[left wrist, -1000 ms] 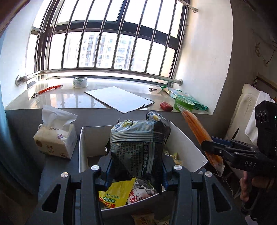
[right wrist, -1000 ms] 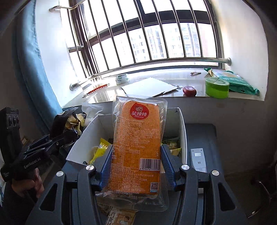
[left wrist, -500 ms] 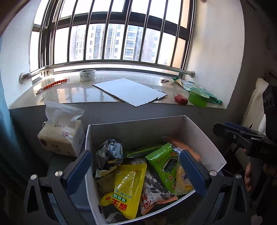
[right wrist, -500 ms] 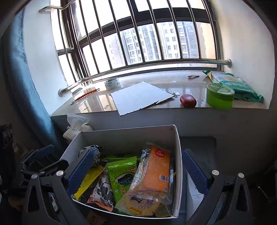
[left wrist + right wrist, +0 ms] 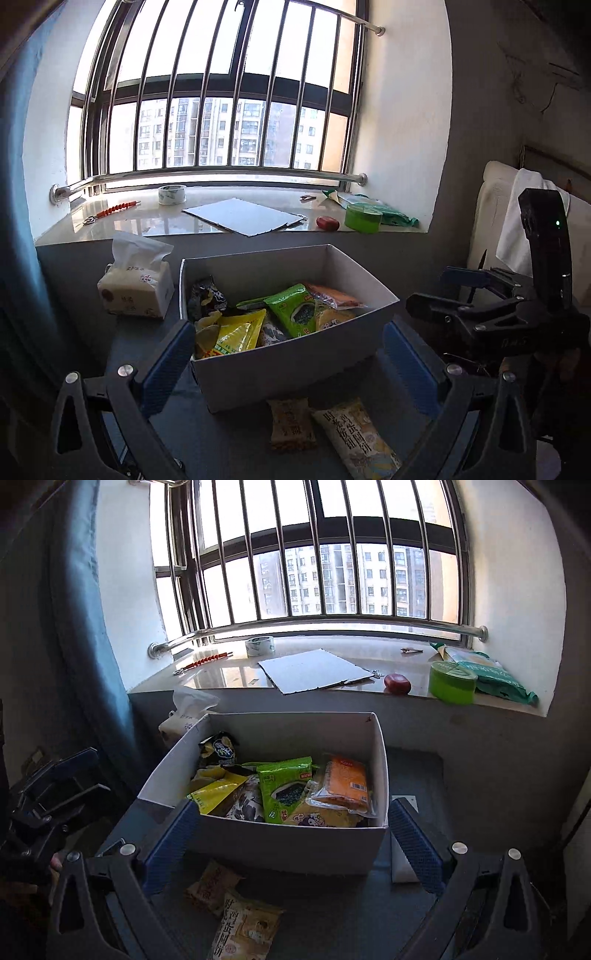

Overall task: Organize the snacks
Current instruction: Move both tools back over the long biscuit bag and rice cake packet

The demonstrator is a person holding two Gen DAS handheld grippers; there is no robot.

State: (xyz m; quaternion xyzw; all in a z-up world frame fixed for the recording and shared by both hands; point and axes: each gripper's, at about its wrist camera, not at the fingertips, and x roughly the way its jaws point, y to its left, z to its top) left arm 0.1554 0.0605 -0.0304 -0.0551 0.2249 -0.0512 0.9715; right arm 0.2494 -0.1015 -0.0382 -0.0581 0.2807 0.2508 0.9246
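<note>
Snacks now sit in the white box point(image 5: 295, 840) on the table point(image 5: 229, 439). Orange packet point(image 5: 345, 781) and dark bag point(image 5: 207, 295), gripped a second ago, lie inside. Left gripper point(image 5: 286, 363) and right gripper point(image 5: 291, 840) gape empty. Two packets point(image 5: 354, 437) remain outside, likely next.

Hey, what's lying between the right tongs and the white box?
Two snack packets: a small tan one and a longer yellow one, on the dark table just before the box, seen in the right wrist view.
</note>
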